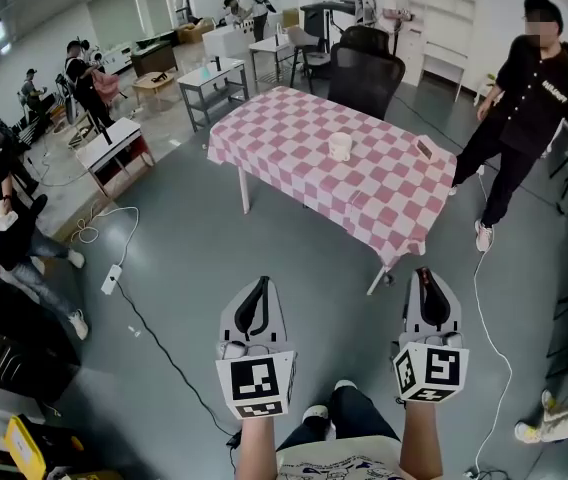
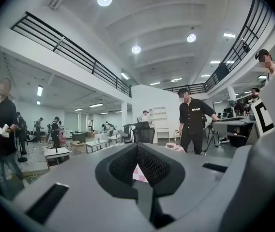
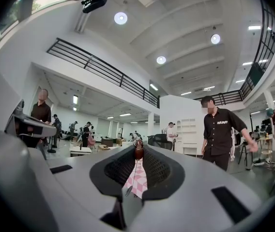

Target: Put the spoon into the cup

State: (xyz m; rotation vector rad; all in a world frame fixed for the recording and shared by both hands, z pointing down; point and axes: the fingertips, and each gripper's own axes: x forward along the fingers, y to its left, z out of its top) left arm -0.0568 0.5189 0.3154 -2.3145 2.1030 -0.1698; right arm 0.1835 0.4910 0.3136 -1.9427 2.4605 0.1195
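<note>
A white cup [image 1: 340, 146] stands near the middle of a table with a pink checked cloth [image 1: 294, 128], some way ahead of me across the floor. My right gripper [image 1: 425, 276] is shut on a thin spoon [image 3: 138, 152]. The spoon's brown end sticks out at the jaw tips and its fine stem runs back between the pads. My left gripper [image 1: 259, 286] is level beside it, its jaws meeting at the tips with nothing in them. Both grippers point toward the table. The cup cannot be made out in either gripper view.
A person in black [image 1: 532, 98] stands at the table's right end. A black office chair [image 1: 365, 76] sits behind the table. A small flat item [image 1: 425, 149] lies near the table's right edge. Cables and a power strip [image 1: 111, 278] lie on the floor to the left.
</note>
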